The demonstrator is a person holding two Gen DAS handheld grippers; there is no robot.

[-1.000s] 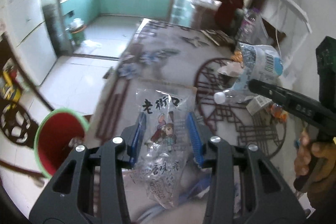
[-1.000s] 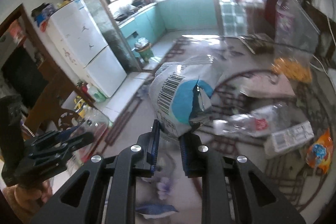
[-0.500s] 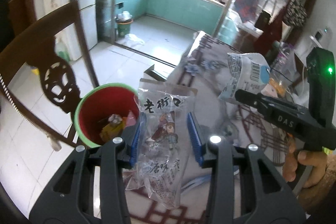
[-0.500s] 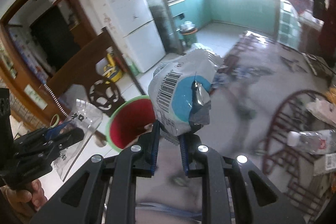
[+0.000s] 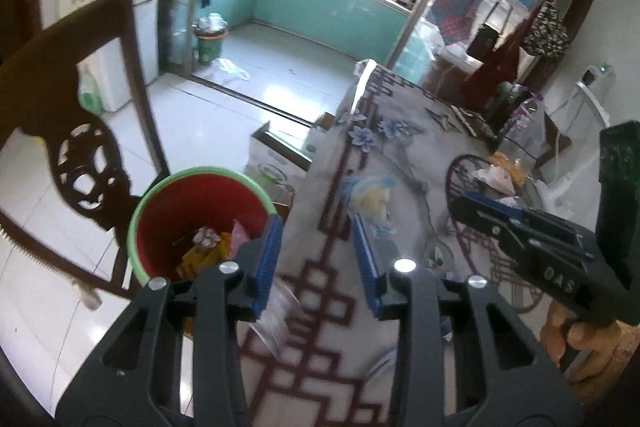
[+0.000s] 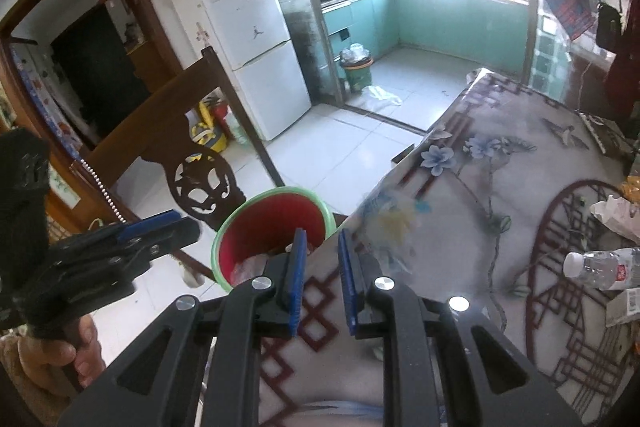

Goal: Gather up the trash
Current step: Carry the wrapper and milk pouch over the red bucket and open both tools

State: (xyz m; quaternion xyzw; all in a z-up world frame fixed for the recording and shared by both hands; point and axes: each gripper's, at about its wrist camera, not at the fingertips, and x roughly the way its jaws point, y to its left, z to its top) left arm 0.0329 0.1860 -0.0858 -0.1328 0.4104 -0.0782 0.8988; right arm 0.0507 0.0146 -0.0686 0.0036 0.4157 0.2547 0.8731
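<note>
A dark carved wooden chair point(image 6: 200, 183) stands on the white tiled floor point(image 5: 280, 67) just beside the table with its flower-printed cloth point(image 6: 480, 195). Behind it stands a tall white two-door fridge point(image 6: 248, 39), near the teal kitchen cabinets point(image 5: 320, 7).

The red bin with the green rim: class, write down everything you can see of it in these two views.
The red bin is a round, plastic-looking bucket, red inside with a pale green rim. It stands upright and open on the white tiled floor, beside the table edge and in front of a dark carved wooden chair. Inside lie yellow and pink wrappers and some clear plastic. In the right wrist view it sits just beyond the gripper's fingertips. Neither gripper touches it.
</note>
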